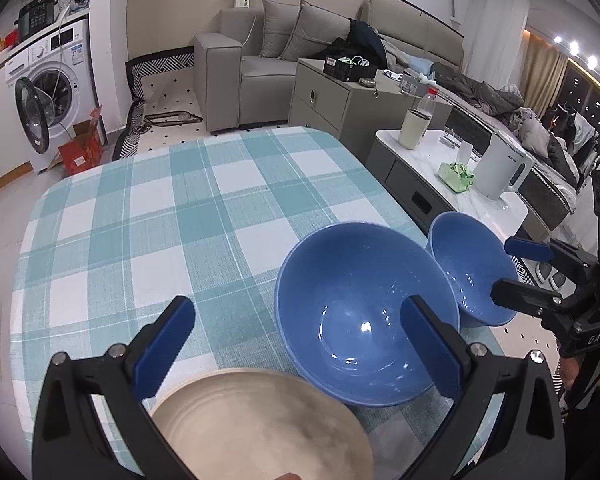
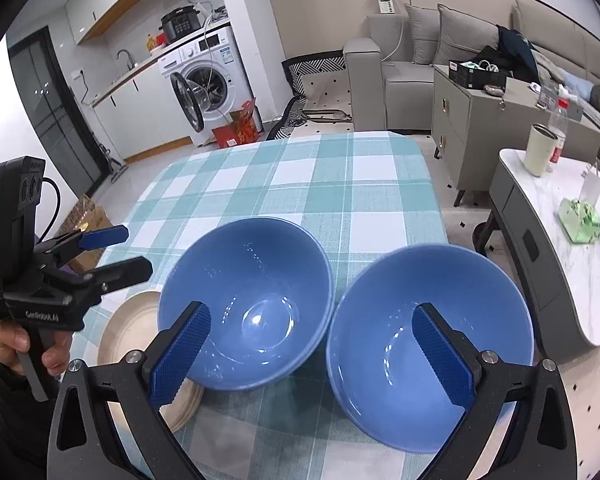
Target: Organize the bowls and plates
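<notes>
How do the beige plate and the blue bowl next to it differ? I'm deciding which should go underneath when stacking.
The beige plate is shallow and nearly flat; the blue bowl is deep with steep walls. The plate looks matte and faintly ringed, while the bowl is glossy and throws back highlights. The plate lies flat, while the bowl leans, its near side over the plate's rim. Both are round, empty and on the checked tablecloth.

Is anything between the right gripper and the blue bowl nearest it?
Nothing visible. The right gripper hangs open just above the right blue bowl, which sits empty beside the other blue bowl.
</notes>
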The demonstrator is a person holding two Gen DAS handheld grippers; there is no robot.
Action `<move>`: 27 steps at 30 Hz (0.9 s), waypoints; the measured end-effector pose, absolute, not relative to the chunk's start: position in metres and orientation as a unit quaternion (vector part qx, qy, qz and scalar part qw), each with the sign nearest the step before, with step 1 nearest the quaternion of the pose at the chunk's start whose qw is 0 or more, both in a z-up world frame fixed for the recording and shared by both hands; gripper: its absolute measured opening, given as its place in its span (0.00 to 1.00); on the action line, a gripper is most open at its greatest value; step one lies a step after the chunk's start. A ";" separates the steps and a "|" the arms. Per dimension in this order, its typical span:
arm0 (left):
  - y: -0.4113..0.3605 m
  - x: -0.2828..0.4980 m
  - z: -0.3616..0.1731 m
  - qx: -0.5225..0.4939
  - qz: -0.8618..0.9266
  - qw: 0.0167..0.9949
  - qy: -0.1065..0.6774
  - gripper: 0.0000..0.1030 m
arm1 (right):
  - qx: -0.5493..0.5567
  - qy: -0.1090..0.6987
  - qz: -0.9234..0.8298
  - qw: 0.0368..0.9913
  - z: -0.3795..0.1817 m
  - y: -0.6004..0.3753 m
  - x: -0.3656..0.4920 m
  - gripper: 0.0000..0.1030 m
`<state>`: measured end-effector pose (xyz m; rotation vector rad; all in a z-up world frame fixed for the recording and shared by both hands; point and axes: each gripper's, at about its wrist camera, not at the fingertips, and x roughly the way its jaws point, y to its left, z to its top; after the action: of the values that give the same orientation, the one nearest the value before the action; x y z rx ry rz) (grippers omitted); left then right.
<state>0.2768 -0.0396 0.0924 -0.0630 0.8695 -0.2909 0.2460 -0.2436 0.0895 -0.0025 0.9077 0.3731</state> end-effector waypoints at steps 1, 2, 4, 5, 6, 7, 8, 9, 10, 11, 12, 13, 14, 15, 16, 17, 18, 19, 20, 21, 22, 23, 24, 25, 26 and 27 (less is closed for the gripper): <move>-0.040 0.276 0.095 -0.031 -0.140 0.898 0.416 1.00 | 0.000 0.434 0.175 0.884 0.090 -0.247 0.244 0.99; -0.040 0.275 0.097 -0.030 -0.141 0.899 0.413 1.00 | 0.002 0.433 0.171 0.885 0.091 -0.251 0.242 0.99; -0.043 0.273 0.101 -0.026 -0.142 0.901 0.409 1.00 | 0.009 0.429 0.162 0.888 0.093 -0.259 0.238 0.99; -0.045 0.272 0.102 -0.021 -0.142 0.902 0.408 1.00 | 0.013 0.428 0.158 0.890 0.093 -0.262 0.236 0.99; -0.047 0.271 0.103 -0.017 -0.142 0.903 0.406 1.00 | 0.021 0.428 0.154 0.891 0.093 -0.266 0.234 0.99; -0.050 0.269 0.105 -0.011 -0.142 0.904 0.403 1.00 | 0.027 0.427 0.151 0.891 0.093 -0.271 0.232 0.99; -0.052 0.268 0.107 -0.008 -0.142 0.906 0.399 1.00 | 0.031 0.426 0.148 0.892 0.093 -0.274 0.230 0.99; -0.054 0.267 0.109 -0.007 -0.142 0.907 0.396 1.00 | 0.035 0.425 0.143 0.893 0.093 -0.278 0.228 0.99; -0.056 0.265 0.109 -0.006 -0.145 0.907 0.395 1.00 | 0.039 0.424 0.139 0.894 0.092 -0.282 0.227 0.99; -0.058 0.264 0.109 -0.004 -0.148 0.907 0.394 1.00 | 0.046 0.424 0.135 0.894 0.092 -0.287 0.226 0.99; -0.061 0.264 0.109 -0.001 -0.149 0.907 0.394 1.00 | 0.056 0.424 0.132 0.894 0.092 -0.293 0.225 0.99; -0.064 0.263 0.109 0.003 -0.150 0.907 0.394 1.00 | 0.063 0.422 0.131 0.895 0.092 -0.297 0.223 0.99; -0.067 0.263 0.108 0.006 -0.150 0.907 0.393 1.00 | 0.070 0.420 0.129 0.895 0.092 -0.301 0.221 0.99; -0.071 0.263 0.108 0.009 -0.151 0.907 0.393 1.00 | 0.075 0.419 0.127 0.896 0.093 -0.304 0.220 0.99; -0.076 0.263 0.108 0.012 -0.155 0.906 0.393 1.00 | 0.082 0.417 0.125 0.897 0.093 -0.309 0.218 0.99; -0.080 0.264 0.108 0.013 -0.160 0.906 0.392 1.00 | 0.086 0.415 0.122 0.897 0.093 -0.312 0.217 0.99; -0.084 0.264 0.107 0.013 -0.165 0.905 0.393 1.00 | 0.089 0.414 0.117 0.898 0.093 -0.316 0.215 0.99; -0.089 0.266 0.106 0.015 -0.169 0.903 0.394 1.00 | 0.090 0.415 0.110 0.899 0.093 -0.320 0.214 0.99; -0.094 0.267 0.105 0.018 -0.173 0.902 0.395 1.00 | 0.090 0.415 0.106 0.899 0.092 -0.321 0.213 0.99; -0.098 0.268 0.104 0.021 -0.176 0.901 0.396 1.00 | 0.088 0.415 0.102 0.900 0.091 -0.324 0.212 0.99; -0.103 0.271 0.104 0.024 -0.180 0.900 0.397 1.00 | 0.090 0.416 0.098 0.900 0.090 -0.328 0.211 0.99; -0.108 0.273 0.103 0.027 -0.184 0.898 0.398 1.00 | 0.090 0.417 0.092 0.900 0.089 -0.331 0.210 0.99; -0.113 0.274 0.103 0.029 -0.188 0.897 0.399 1.00 | 0.088 0.417 0.086 0.900 0.087 -0.334 0.208 0.99; -0.118 0.276 0.103 0.032 -0.192 0.896 0.400 1.00 | 0.088 0.417 0.081 0.901 0.086 -0.337 0.207 0.99; -0.123 0.277 0.102 0.035 -0.195 0.894 0.401 1.00 | 0.089 0.417 0.077 0.901 0.085 -0.340 0.206 0.99; -0.129 0.279 0.102 0.039 -0.200 0.893 0.402 1.00 | 0.091 0.418 0.075 0.901 0.083 -0.343 0.204 0.99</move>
<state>0.2794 -0.1291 0.1021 0.0815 0.8333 -0.4153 0.2044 -0.3434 0.0831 0.1880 0.8638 0.1556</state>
